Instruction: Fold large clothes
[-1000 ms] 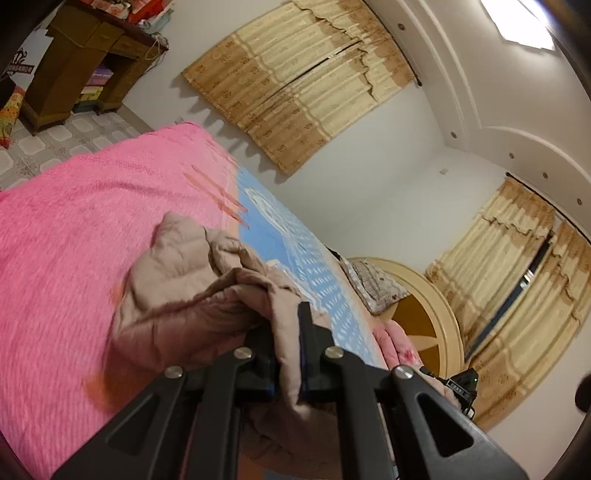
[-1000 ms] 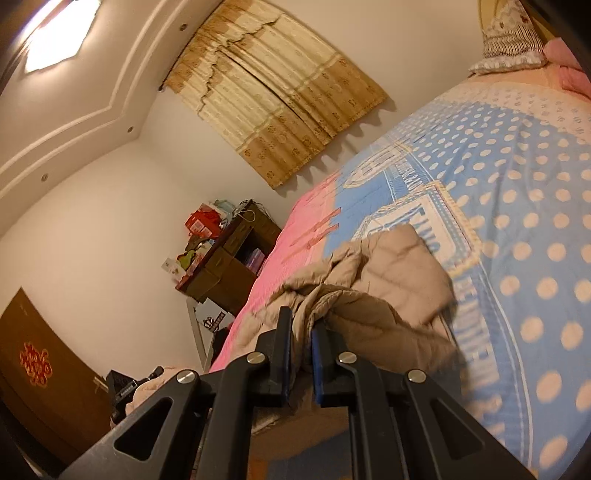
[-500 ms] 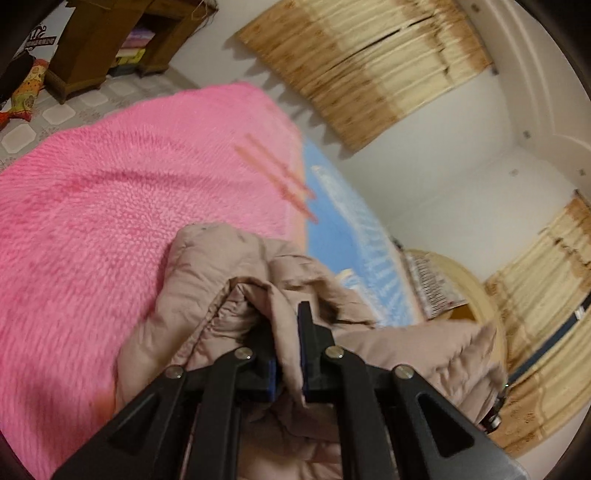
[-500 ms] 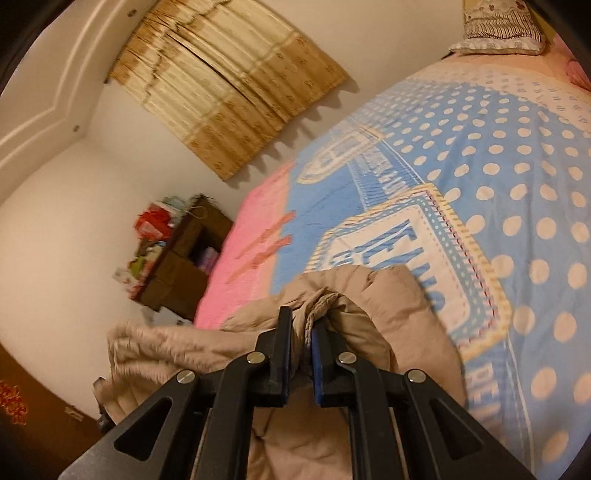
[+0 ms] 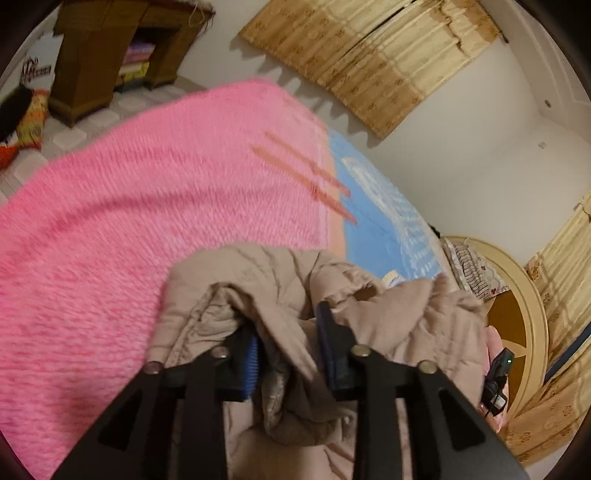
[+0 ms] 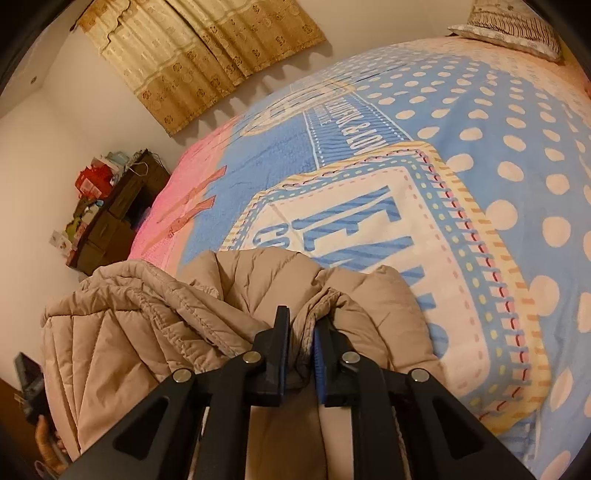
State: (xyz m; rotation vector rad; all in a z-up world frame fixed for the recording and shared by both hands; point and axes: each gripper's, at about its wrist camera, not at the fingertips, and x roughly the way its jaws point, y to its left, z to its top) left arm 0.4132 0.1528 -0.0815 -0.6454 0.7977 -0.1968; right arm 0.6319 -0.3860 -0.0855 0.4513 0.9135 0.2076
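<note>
1. The left gripper (image 5: 286,341) is letting go: its fingers have just been opening and are now standing spread, with a loose fold of the beige quilted jacket (image 5: 280,291) still lying between them but no longer pinched. A second ago they were clamped on that fold, held above the bed.
2. The right gripper (image 6: 299,349) is following: its fingers have just been easing apart, yet the gap is narrow and the bunched jacket edge (image 6: 306,314) is still being pinched, as far as the right wrist view shows.
3. The jacket is now resting on the bed in a crumpled heap, straddling the pink blanket (image 5: 147,206) and the blue polka-dot cover (image 6: 480,129). Judging from this, the garment is being laid down, and spreading and folding are still to come.
4. Around the bed, gold curtains (image 5: 369,55) are hanging on white walls, a wooden cabinet (image 5: 103,48) is standing on tiled floor, and a pillow (image 6: 513,22) is lying at the head.
</note>
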